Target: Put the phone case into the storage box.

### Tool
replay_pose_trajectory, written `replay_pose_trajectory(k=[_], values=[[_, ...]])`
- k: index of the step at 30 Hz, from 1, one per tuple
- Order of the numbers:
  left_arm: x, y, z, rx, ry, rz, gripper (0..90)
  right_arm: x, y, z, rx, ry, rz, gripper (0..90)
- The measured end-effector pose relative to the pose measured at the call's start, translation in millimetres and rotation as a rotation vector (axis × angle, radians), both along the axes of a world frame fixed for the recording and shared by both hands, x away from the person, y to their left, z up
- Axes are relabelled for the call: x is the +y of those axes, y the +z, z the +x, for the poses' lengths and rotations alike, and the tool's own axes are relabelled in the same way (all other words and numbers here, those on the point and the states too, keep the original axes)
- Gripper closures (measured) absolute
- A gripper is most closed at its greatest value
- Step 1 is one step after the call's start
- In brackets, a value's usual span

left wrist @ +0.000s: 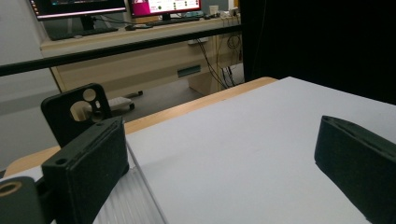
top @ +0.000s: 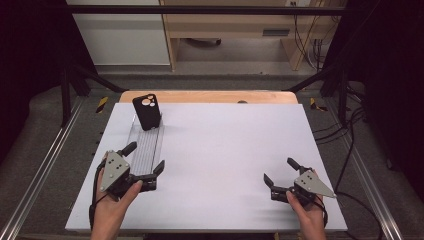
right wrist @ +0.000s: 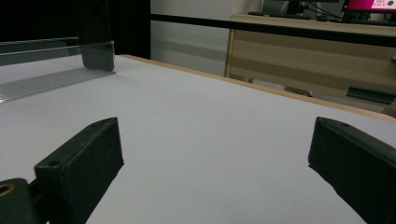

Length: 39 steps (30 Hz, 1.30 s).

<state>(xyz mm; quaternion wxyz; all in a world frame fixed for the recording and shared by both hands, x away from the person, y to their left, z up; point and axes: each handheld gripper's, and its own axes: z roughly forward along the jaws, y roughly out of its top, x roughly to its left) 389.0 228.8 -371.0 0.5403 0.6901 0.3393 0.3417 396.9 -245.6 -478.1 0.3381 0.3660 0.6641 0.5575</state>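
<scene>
White table point(top: 225, 150): clear ribbed rack point(top: 146, 145) runs away from left gripper point(top: 145, 162), jaws wide at its near end. Black phone case point(top: 147, 112) stands upright at far end. Right gripper point(top: 280, 172) wide, well apart; left nearer.

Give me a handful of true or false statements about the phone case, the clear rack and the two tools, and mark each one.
1. The black phone case stands propped at the far end of the clear ribbed rack. True.
2. The left tool is shut on the phone case. False: its jaws are open and empty, at the near end of the rack.
3. The right tool is open over bare white board. True.
4. The phone case lies flat in the middle of the board. False: it stands nearly upright near the far left corner.
5. The rack lies beside the right tool. False: it lies on the left side, by the left tool.
</scene>
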Motion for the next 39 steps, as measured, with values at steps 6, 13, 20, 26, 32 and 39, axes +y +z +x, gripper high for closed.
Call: replay_pose_trajectory(k=[6, 13, 20, 26, 32, 39], values=[[12.8, -1.8, -4.7, -0.001, 0.02, -0.011, 2.1, 0.2, -0.4, 0.3, -0.001, 0.001, 0.003, 3.1], [26.6, -5.0, -8.5, -0.003, 0.038, -0.018, 1.8, 0.0, -0.3, 0.1, -0.001, 0.0, 0.004, 3.1], [34.5, -9.4, -11.3, -0.005, 0.051, -0.016, 1.8, -0.3, -0.3, 0.1, -0.001, -0.001, 0.005, 3.0], [40.3, -13.1, -13.0, -0.015, 0.068, -0.023, 1.8, -0.7, -0.2, -0.1, -0.002, -0.004, 0.005, 2.9], [46.4, -17.7, -15.8, -0.016, 0.074, -0.029, 1.8, -0.3, -0.3, -0.1, -0.001, -0.002, 0.004, 2.9], [51.3, -24.4, -17.8, -0.013, 0.076, -0.035, 1.7, -0.5, -0.3, 0.0, -0.002, -0.003, 0.004, 2.8]])
